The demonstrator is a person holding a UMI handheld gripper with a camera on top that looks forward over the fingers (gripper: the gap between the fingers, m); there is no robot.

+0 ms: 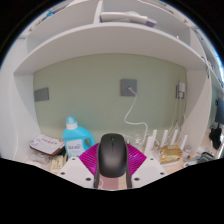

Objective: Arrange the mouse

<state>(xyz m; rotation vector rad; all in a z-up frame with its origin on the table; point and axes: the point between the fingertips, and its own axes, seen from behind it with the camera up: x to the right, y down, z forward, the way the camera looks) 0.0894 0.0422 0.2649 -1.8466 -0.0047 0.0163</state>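
Mouse (pixel 112 155) is sitting between the two fingers of my tool (pixel 112 172), its dark rounded back facing me and the pink pads (pixel 88 160) flanking both flanks. I am holding it clamped, as far as I can judge (no gap is showing at either side). Beyond it, on the far surface (pixel 150 150), a blue bottle (pixel 72 134) is standing to the left and some white upright pieces (pixel 166 140) to the right, with a white cable (pixel 134 112) hanging down the wall. I am reckoning the mouse is light and rigid, its smooth plastic shell likely slippery, so gripping low on the straight sides, near the middle, seems safest.
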